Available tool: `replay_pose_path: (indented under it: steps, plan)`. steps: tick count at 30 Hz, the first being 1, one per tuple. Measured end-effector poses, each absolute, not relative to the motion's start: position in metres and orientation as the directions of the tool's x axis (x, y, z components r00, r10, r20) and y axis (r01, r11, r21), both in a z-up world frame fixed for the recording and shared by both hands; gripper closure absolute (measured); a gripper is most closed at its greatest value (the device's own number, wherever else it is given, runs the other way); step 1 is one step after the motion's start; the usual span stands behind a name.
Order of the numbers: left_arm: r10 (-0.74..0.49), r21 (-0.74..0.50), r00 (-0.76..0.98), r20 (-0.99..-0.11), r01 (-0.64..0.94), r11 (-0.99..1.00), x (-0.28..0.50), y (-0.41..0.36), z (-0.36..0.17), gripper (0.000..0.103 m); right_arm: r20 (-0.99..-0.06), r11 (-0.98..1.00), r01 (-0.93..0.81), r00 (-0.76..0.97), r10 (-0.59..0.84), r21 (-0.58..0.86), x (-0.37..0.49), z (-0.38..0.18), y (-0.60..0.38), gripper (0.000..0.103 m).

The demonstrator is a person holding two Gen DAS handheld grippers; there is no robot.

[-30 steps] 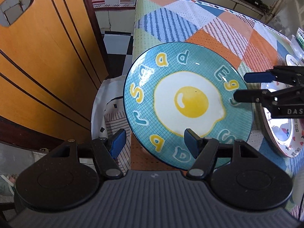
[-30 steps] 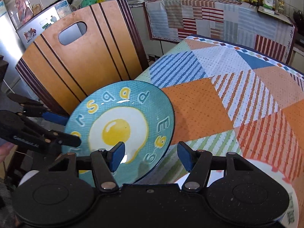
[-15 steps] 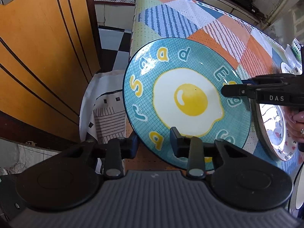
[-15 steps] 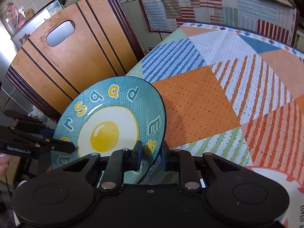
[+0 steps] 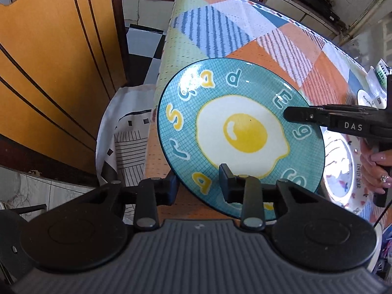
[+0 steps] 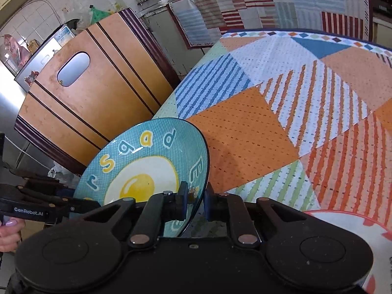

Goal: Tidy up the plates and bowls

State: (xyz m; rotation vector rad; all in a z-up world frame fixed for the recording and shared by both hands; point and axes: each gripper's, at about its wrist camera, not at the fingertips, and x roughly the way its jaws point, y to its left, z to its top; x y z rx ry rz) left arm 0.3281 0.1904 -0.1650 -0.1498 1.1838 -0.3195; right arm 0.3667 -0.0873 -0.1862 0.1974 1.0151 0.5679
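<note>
A teal plate (image 5: 241,132) with a fried-egg picture and yellow letters is held tilted at the table's left corner. My left gripper (image 5: 198,183) is shut on its near rim, one finger under it and one on top. My right gripper (image 5: 289,114) reaches in from the right and pinches the opposite rim. In the right wrist view the plate (image 6: 142,169) stands edge-on between the pads of the right gripper (image 6: 196,196), whose jaws are closing tight on the rim. The left gripper (image 6: 80,204) holds the far side there.
A white plate (image 5: 343,171) with red trim lies on the patchwork tablecloth (image 5: 220,36) just right of the teal one, also visible as the white plate (image 6: 343,232). An orange wooden panel (image 5: 49,61) stands close on the left. White patterned fabric (image 5: 127,132) hangs below the table edge.
Both grippers, open around the plate's rim a second ago, have closed on it. The plate has tipped up on its right side.
</note>
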Motion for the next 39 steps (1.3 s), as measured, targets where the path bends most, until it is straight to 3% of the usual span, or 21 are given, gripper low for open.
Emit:
replay_pose_path:
  steps: [20, 39]
  plan:
    - [-0.384, -0.277, 0.347, -0.855, 0.319, 0.906, 0.278, 0.116, -0.097, 0.07, -0.713, 0.858, -0.352, 0.483, 0.508, 0.373, 0.275, -0.11, -0.169, 0.086]
    - [-0.391, -0.265, 0.232, -0.891, 0.433, 0.861, 0.265, 0.024, -0.127, 0.07, -0.747, 0.894, -0.209, 0.493, 0.445, 0.395, 0.217, -0.139, -0.251, 0.085]
